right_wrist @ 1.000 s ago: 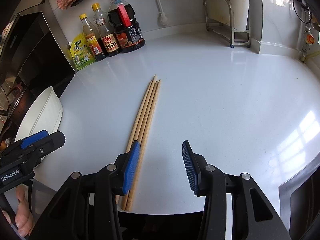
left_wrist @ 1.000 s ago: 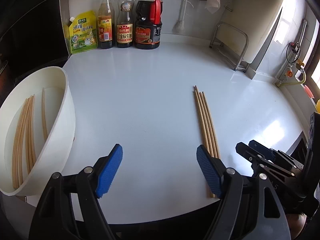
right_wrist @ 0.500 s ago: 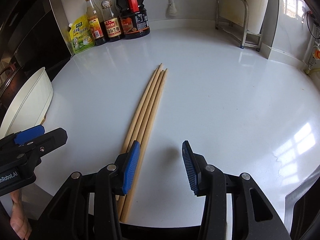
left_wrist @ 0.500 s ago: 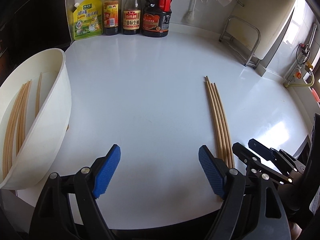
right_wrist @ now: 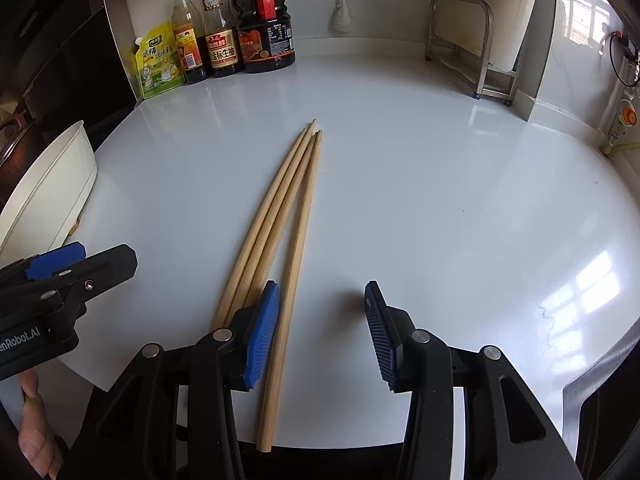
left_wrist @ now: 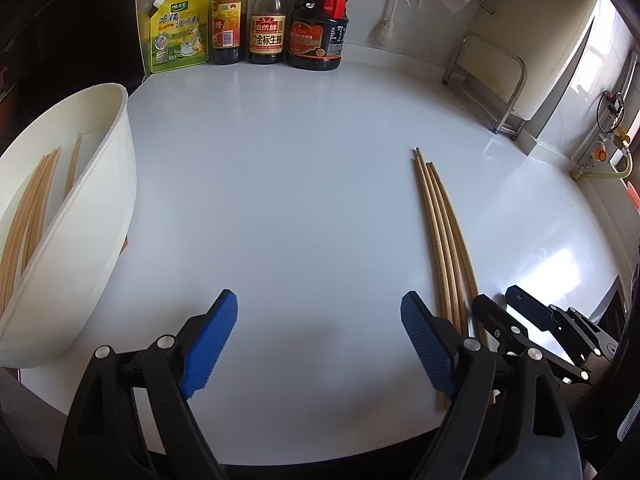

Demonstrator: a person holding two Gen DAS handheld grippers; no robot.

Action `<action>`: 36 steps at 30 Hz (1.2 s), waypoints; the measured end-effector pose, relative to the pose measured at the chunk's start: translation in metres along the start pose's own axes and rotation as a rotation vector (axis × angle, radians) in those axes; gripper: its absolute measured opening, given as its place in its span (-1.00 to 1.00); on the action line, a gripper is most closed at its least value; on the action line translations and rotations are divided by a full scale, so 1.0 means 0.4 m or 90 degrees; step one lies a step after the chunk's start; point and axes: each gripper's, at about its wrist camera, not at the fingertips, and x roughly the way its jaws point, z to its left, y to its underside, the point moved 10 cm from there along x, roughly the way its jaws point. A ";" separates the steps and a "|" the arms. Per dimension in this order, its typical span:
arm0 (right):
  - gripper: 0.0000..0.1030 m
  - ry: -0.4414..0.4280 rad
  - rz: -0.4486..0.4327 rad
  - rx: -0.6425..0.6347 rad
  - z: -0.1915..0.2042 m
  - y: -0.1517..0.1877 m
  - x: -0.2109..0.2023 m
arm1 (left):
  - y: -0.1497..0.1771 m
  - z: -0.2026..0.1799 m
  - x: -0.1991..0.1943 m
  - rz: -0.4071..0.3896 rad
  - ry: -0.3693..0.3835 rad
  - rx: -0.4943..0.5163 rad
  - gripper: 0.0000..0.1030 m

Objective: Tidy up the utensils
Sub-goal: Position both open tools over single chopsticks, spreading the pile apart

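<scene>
A bundle of wooden chopsticks (right_wrist: pixel 280 216) lies lengthwise on the white counter (right_wrist: pixel 440 200). My right gripper (right_wrist: pixel 320 294) is open low over their near ends. The rightmost chopstick (right_wrist: pixel 294 272) runs between its fingers beside the left pad (right_wrist: pixel 262 332); the others pass under and left of that finger. My left gripper (left_wrist: pixel 316 308) hovers left of the chopsticks (left_wrist: pixel 440 220), jaws opening, nothing between them. A white bowl (left_wrist: pixel 100 200) at the left holds more chopsticks (left_wrist: pixel 32 208). Each gripper shows in the other's view: right gripper (left_wrist: pixel 520 312), left gripper (right_wrist: pixel 60 264).
Sauce bottles (left_wrist: pixel 318 20) and a yellow pouch (left_wrist: pixel 178 28) line the back wall. A metal rack (left_wrist: pixel 488 80) holding a pale board stands back right. The counter's front edge runs just below both grippers. A hand (right_wrist: pixel 36 440) holds the left gripper.
Both grippers have sunk slightly toward the counter. The left jaws have widened. The rightmost chopstick now lies apart from the others, between the right gripper's fingers.
</scene>
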 end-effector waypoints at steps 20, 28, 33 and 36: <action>-0.17 -0.005 -0.028 0.048 -0.095 -0.005 -0.006 | -0.007 -0.119 0.070 0.011 0.014 0.047 0.63; -0.17 -0.014 -0.037 0.054 -0.108 -0.010 -0.009 | 0.002 -0.131 0.087 0.010 -0.004 0.065 0.65; -0.17 -0.021 -0.039 0.055 -0.110 -0.014 -0.010 | 0.000 -0.125 0.092 0.008 -0.017 0.065 0.73; -0.17 -0.025 -0.045 0.053 -0.108 -0.018 -0.016 | -0.001 -0.120 0.093 0.008 -0.023 0.063 0.76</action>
